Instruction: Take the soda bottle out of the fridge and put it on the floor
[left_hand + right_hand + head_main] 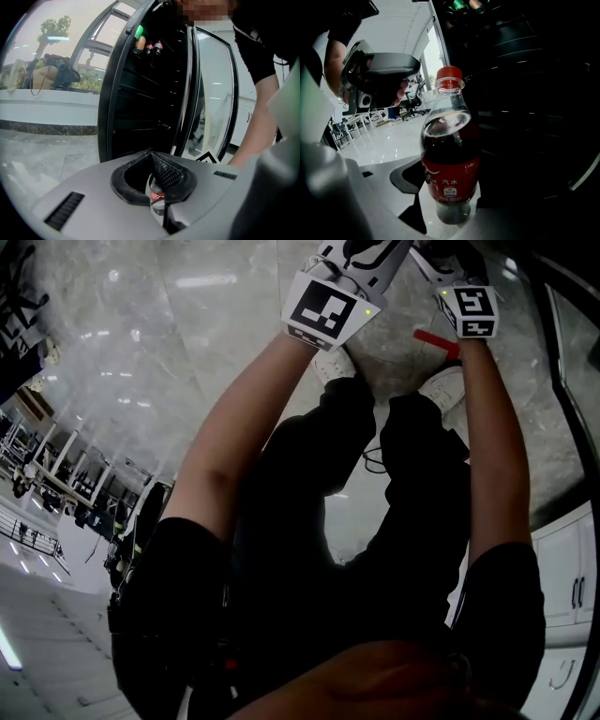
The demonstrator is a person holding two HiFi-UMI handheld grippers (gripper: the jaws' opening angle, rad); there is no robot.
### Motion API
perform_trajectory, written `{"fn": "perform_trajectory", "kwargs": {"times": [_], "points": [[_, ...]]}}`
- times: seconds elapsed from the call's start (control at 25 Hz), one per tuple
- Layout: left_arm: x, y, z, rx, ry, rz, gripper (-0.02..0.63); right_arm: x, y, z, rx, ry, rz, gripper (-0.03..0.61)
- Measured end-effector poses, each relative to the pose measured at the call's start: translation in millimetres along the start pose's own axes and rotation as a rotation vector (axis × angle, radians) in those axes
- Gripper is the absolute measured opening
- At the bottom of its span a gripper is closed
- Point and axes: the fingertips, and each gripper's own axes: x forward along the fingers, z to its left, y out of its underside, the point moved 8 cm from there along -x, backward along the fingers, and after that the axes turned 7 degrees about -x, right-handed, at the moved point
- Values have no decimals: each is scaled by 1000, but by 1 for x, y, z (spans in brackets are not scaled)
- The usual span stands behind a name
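You have the bottle [450,168] out of the fridge [140,93], pinched upright mid-frame by right gripper [451,197]; left gripper [157,187] pressed together, empty; setting it on the floor [389,140] remains.

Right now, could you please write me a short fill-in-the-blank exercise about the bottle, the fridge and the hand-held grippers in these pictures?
1. The cap of the clear plastic soda bottle of dark drink is ___.
2. The bottle stands ___ between the jaws of the right hand-held gripper.
3. The glass door of the tall black fridge is ___.
Missing words: red; upright; open.
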Motion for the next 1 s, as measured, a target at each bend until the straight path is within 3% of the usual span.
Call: {"fn": "perform_trajectory", "kwargs": {"times": [0.28, 0.48, 0.76, 1.0], "points": [[2, 8, -10, -11, 4, 17, 2, -15, 19, 6, 17, 6, 10, 318], [-8, 2, -16, -25, -5, 23, 2, -23, 2, 16, 25, -8, 4, 318], [-36, -32, -32, -38, -21, 12, 2, -55, -24, 41, -14, -52, 53, 319], [-68, -73, -48, -35, -47, -4, 2, -96, -65, 41, -14, -16, 58, 319]]}}
